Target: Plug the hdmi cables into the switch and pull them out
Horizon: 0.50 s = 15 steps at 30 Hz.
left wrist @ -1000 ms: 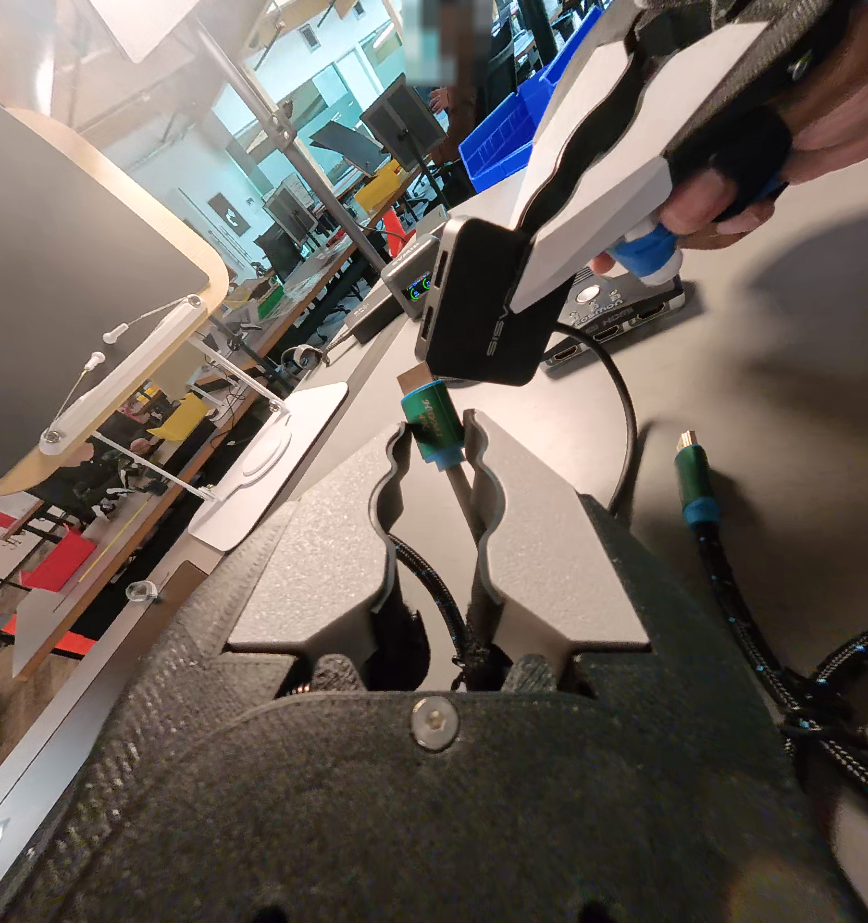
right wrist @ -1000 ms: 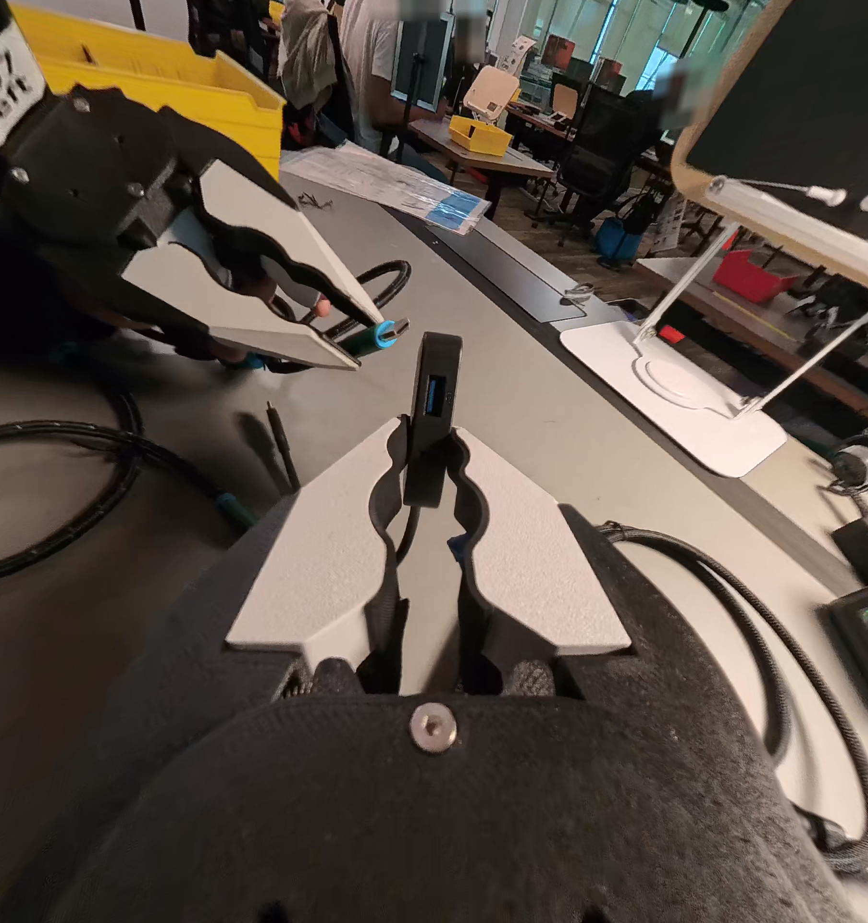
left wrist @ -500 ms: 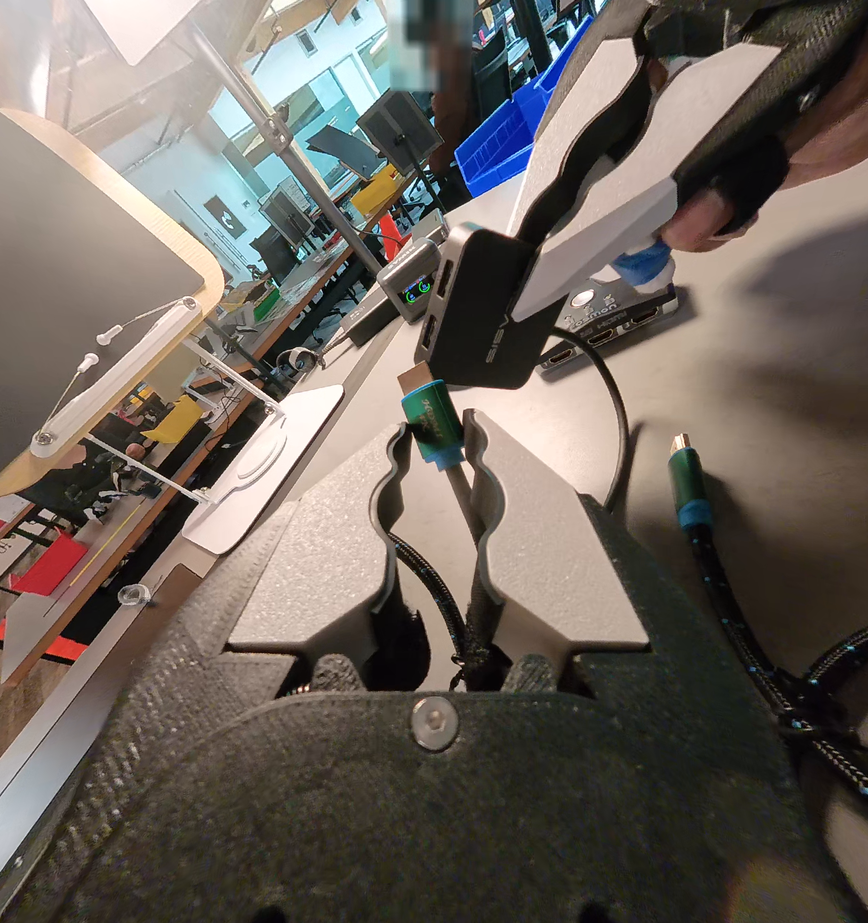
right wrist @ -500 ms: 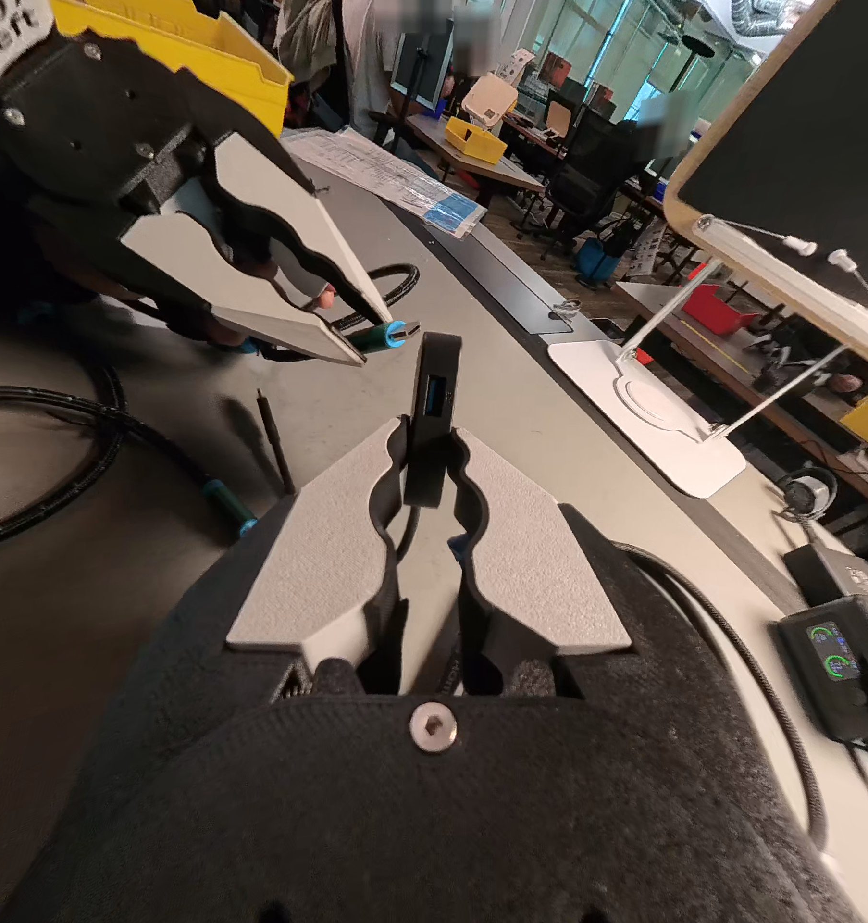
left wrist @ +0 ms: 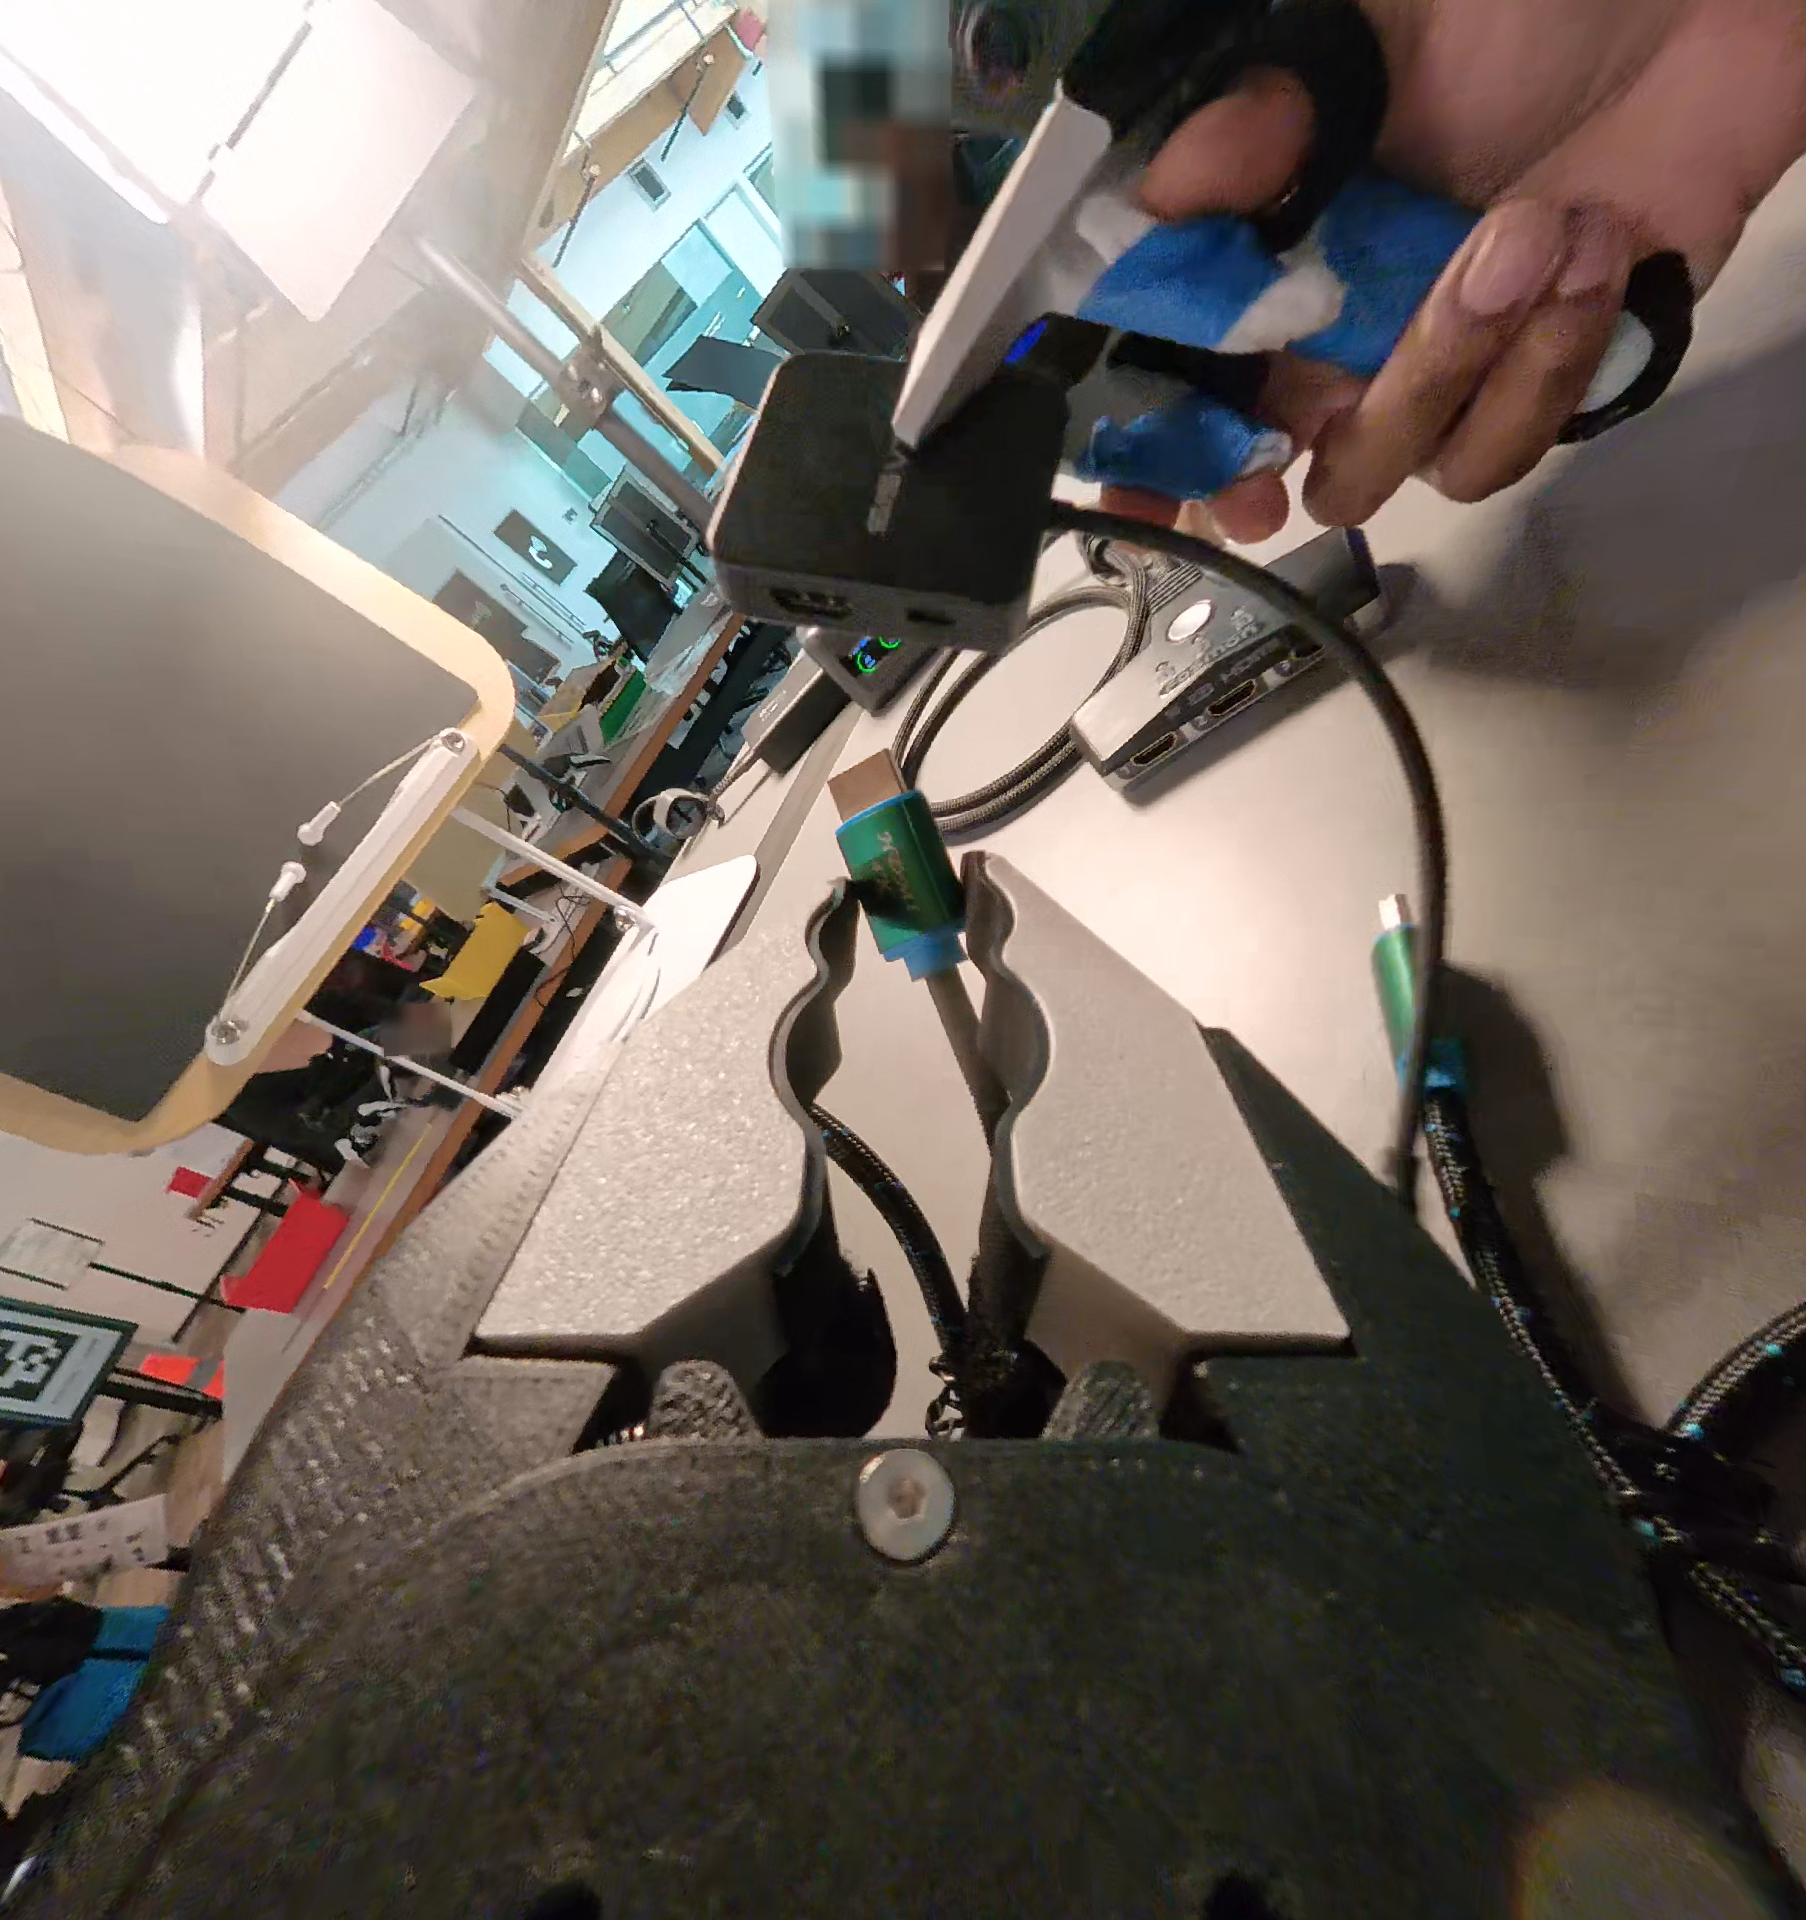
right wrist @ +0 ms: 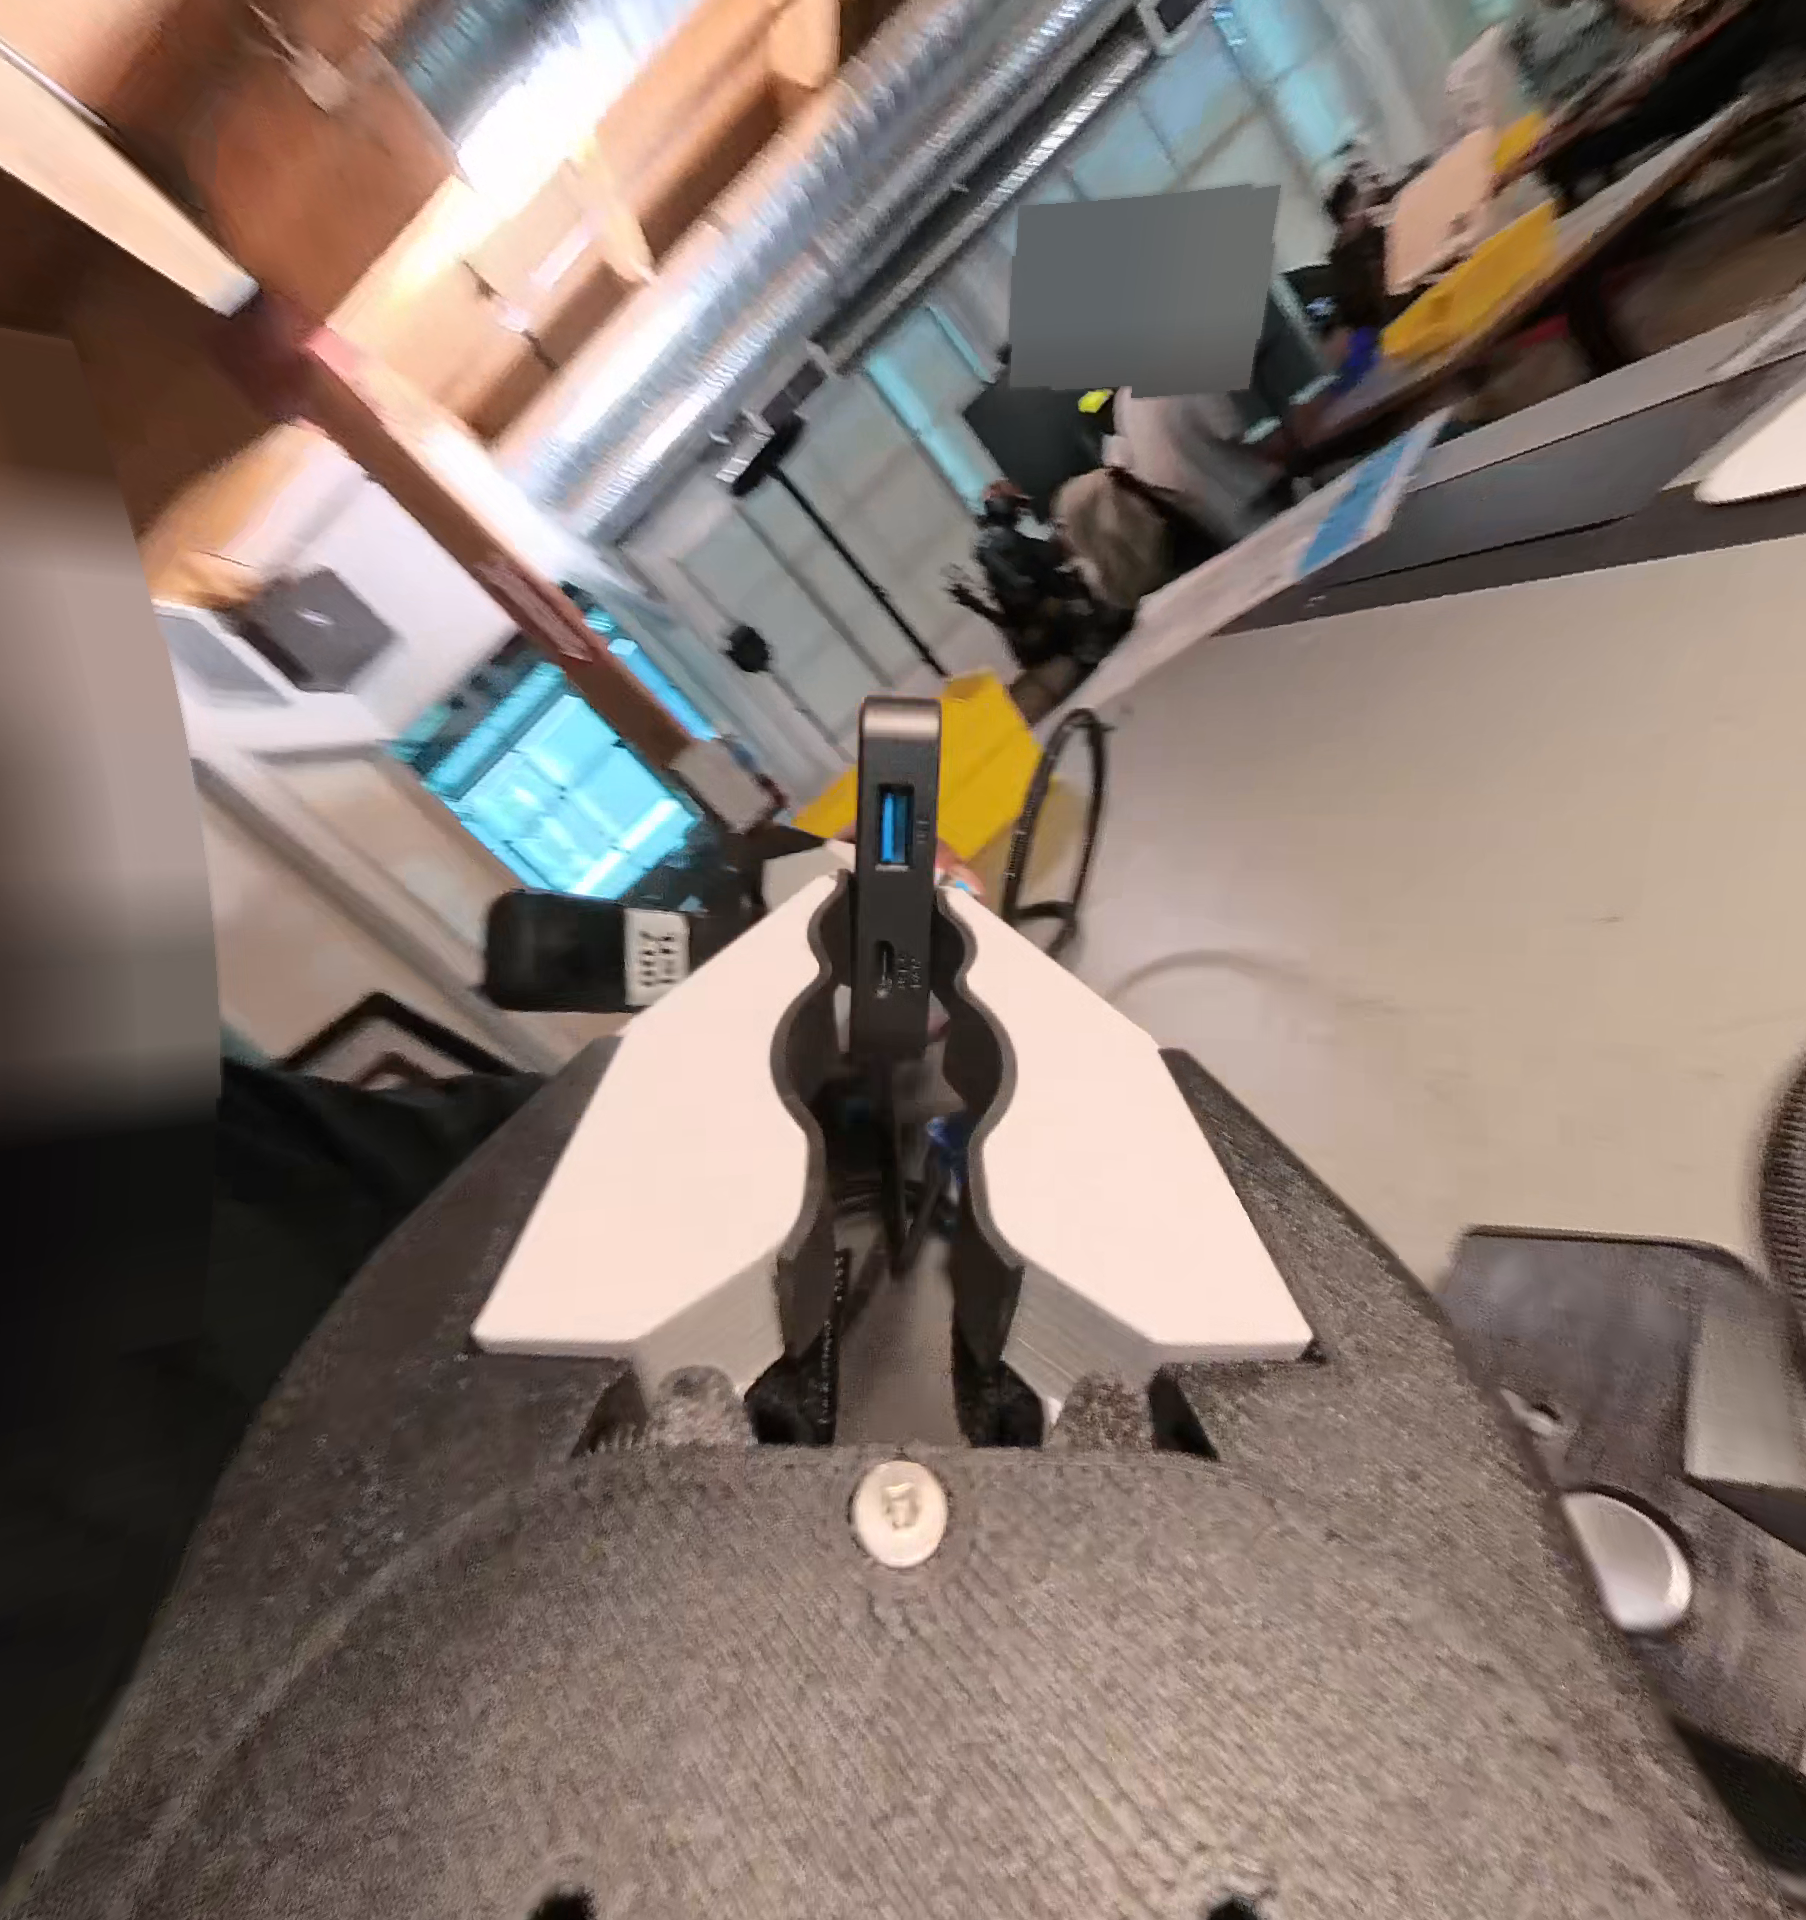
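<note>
Left gripper clamped on green HDMI plug, metal tip toward 11 o'clock, apart from the ports — right gripper clamped on black adapter, held off the table at 12 o'clock; silver switch lies at 1 o'clock.

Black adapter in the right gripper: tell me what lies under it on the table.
Beneath the black adapter sit a silver switch box and looped braided cables on the table. Whatever lies behind the adapter's body is hidden.

two grippers, two green hdmi plugs, two switch boxes
</note>
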Each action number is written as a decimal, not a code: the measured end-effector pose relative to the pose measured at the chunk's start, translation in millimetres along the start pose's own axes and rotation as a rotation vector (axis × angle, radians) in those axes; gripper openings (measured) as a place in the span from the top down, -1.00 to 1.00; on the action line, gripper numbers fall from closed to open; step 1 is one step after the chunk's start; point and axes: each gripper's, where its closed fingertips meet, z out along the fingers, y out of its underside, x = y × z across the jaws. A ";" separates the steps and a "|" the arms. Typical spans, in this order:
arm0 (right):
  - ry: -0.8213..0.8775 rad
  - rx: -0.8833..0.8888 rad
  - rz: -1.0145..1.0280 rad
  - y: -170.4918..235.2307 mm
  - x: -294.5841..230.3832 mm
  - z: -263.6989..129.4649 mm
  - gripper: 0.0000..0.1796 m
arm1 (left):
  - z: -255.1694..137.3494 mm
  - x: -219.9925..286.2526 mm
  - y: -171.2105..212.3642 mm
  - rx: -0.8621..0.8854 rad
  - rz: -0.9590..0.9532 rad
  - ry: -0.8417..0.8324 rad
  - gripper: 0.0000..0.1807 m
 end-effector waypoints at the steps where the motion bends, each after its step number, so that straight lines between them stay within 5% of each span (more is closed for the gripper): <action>1: -0.045 0.009 0.022 -0.9 -4.5 -0.4 0.85 | -0.1 1.1 -2.5 0.006 0.010 -0.001 0.76; 6: -0.138 0.010 0.020 -0.1 -16.1 -0.7 0.85 | -3.0 4.3 -16.5 0.042 0.085 -0.027 0.77; 15: -0.019 -0.079 0.029 14.5 2.6 2.5 0.85 | -1.8 5.6 -19.4 0.032 0.169 -0.067 0.77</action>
